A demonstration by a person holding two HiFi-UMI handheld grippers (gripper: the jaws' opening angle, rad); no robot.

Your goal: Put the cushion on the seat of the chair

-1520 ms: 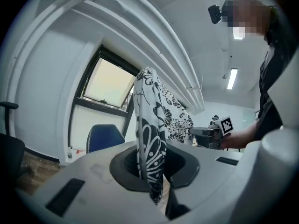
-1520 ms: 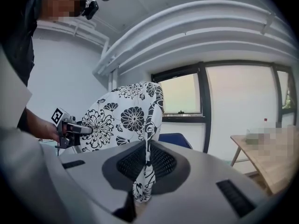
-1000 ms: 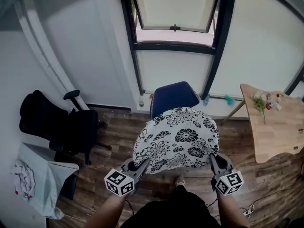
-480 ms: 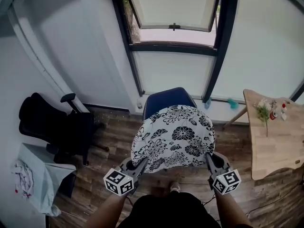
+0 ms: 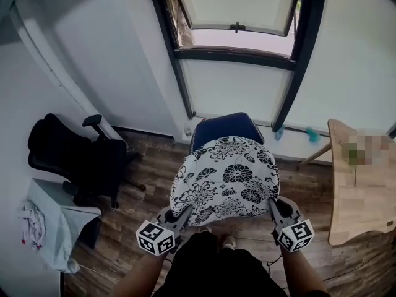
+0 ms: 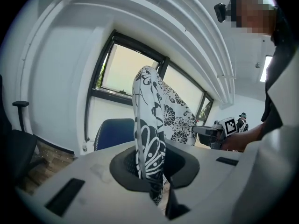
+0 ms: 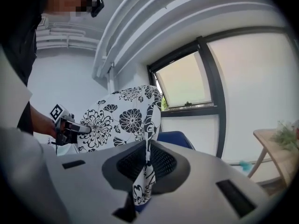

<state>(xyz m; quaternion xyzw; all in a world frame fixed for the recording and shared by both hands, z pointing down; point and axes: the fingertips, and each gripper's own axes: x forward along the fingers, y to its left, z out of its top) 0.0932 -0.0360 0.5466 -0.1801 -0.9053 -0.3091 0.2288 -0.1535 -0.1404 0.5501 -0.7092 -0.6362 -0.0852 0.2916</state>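
we are pinching the cushion (image 5: 228, 179) at both near corners: the left gripper (image 6: 152, 174) is squeezing its jaws almost together on a thick fold of the cover, while the right gripper (image 7: 144, 171) is nipping a thinner fold between jaws just as nearly closed. the cushion, white with bold black flower prints, is hanging stretched between the two grippers, sloping up and away from us over the blue chair (image 5: 223, 126), whose backrest is peeking out behind its far edge below the window (image 5: 235, 11); whether it is touching the seat we cannot tell.
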